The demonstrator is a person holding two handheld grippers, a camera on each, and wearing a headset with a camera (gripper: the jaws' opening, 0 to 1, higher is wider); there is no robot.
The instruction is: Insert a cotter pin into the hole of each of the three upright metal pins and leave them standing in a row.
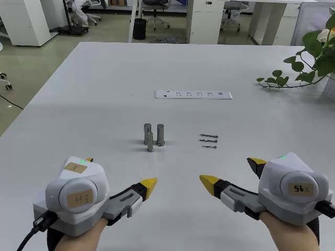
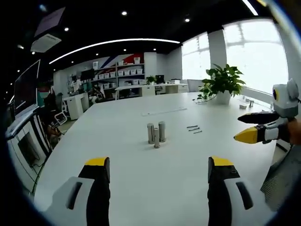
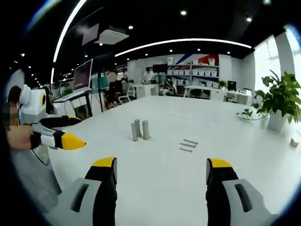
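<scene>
Three short grey metal pins stand upright in a tight cluster at the middle of the white table. Three small cotter pins lie side by side just right of them. My left gripper hovers near the front edge, left of the cluster, open and holding nothing. My right gripper is level with it on the right, also open with nothing between its yellow-tipped jaws. Each gripper is well short of the pins.
A white power strip lies on the table behind the pins. A potted plant stands at the far right corner, with a vine trailing onto the table. Office chairs and cabinets stand beyond the table.
</scene>
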